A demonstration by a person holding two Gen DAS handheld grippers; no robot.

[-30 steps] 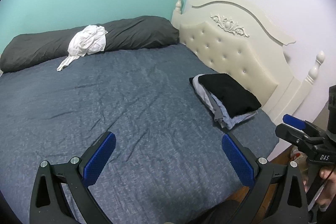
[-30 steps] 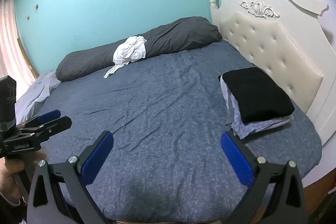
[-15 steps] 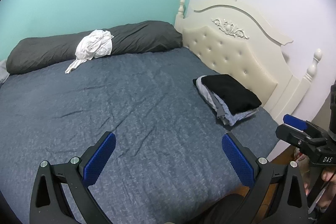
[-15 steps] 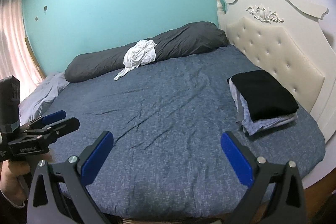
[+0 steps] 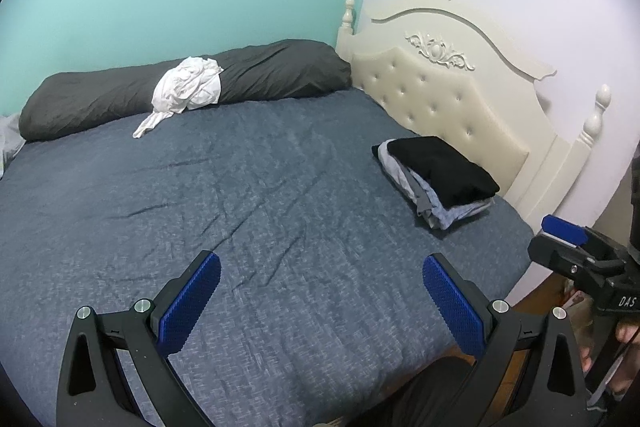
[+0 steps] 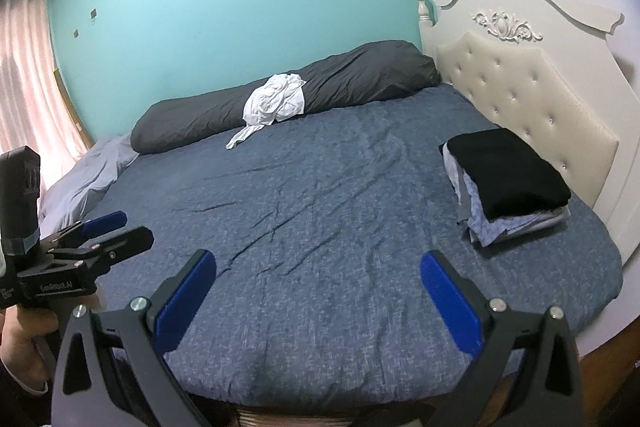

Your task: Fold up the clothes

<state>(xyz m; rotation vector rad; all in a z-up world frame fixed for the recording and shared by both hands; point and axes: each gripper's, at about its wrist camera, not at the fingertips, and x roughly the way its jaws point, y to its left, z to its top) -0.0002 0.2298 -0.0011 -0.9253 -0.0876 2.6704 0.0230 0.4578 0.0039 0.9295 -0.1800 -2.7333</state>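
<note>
- A long bolster lies along the far edge of the bed, against the back wall.
- A crumpled garment rests on the bolster, one end trailing onto the bed.
- A stack of folded clothes sits on the bed's right side, just before the headboard.

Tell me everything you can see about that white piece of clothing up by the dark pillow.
The crumpled white cloth garment is unfolded, bunched into a wrinkled heap. It lies against the front of the long dark grey bolster pillow at the far edge of the blue bedspread, with one thin strip trailing down onto the spread. Nothing else touches it; no gripper is near.
</note>
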